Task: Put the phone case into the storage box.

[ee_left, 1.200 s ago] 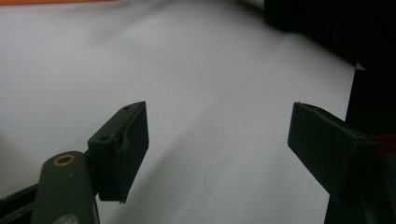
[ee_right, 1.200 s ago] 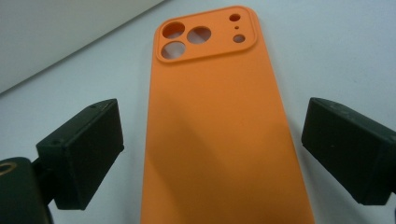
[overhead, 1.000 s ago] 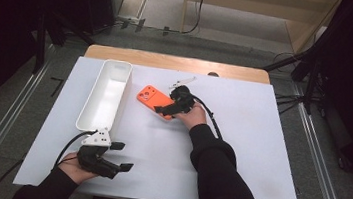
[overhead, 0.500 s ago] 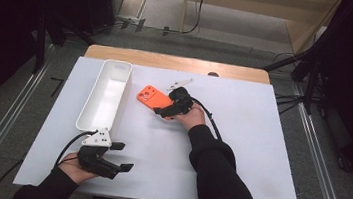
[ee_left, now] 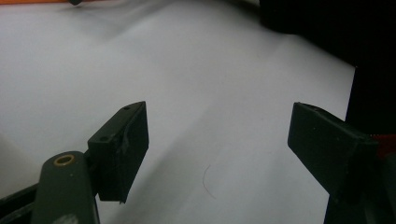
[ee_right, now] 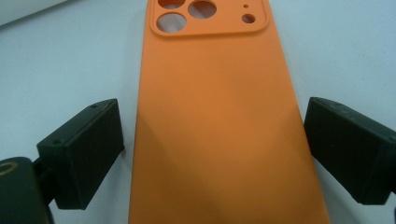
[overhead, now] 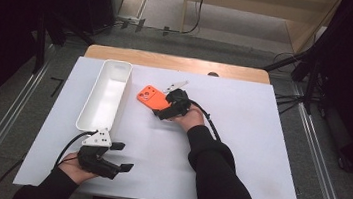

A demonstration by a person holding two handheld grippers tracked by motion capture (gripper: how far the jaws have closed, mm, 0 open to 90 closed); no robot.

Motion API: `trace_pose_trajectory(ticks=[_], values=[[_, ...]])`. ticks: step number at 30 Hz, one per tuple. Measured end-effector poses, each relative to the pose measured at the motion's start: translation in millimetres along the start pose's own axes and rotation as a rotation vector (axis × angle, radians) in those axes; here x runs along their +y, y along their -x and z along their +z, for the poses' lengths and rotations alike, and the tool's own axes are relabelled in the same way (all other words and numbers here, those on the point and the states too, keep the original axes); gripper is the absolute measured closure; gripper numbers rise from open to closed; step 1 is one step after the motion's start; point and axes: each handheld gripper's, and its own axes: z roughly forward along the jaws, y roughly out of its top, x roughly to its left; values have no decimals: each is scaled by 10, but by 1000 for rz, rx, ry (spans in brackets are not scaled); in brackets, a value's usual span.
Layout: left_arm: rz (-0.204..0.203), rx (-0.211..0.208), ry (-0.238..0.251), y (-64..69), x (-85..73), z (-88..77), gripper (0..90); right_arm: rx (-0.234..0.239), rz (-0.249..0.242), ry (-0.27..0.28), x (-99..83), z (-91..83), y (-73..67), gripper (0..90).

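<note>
An orange phone case [overhead: 150, 96] lies flat on the white table cover, camera cut-outs toward the far left. My right gripper [overhead: 165, 111] is at its near end, open, one jaw on each side of the case [ee_right: 215, 121]; in the right gripper view the jaws stand close to its long edges, with a thin gap on each side. A long white tray [overhead: 106, 94] stands left of the case. My left gripper [overhead: 121, 156] rests near the table's front left edge, open, with bare white surface between its jaws [ee_left: 215, 154].
A wooden strip [overhead: 178, 62] runs along the table's far edge. A small dark object [overhead: 212, 74] sits there at the back. Black stands and cables surround the table on the floor. The person's right sleeve [overhead: 212, 169] crosses the table's front middle.
The right gripper has slid a little toward the orange case, its jaws now along the case's sides. The left gripper has stayed in place.
</note>
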Motion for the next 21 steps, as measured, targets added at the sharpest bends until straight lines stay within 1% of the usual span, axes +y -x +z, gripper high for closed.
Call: trace_pose_trajectory(ticks=[3, 5, 8, 13, 20, 21], values=[[1, 0, -1, 0, 0, 1, 209, -13, -6, -6, 2, 3, -16, 51], [1, 0, -2, 0, 1, 2, 209, -26, -23, -11, 5, 9, -27, 51], [1, 0, -3, 2, 2, 3, 209, -23, -16, -5, 3, 8, -22, 68], [1, 1, -4, 3, 2, 4, 209, -26, -29, 4, 6, 3, -12, 113], [2, 0, -3, 5, 3, 7, 209, -20, -37, 6, 7, 4, -12, 135], [4, 0, -2, 6, 3, 6, 209, -20, -31, 6, 6, 2, -15, 138]])
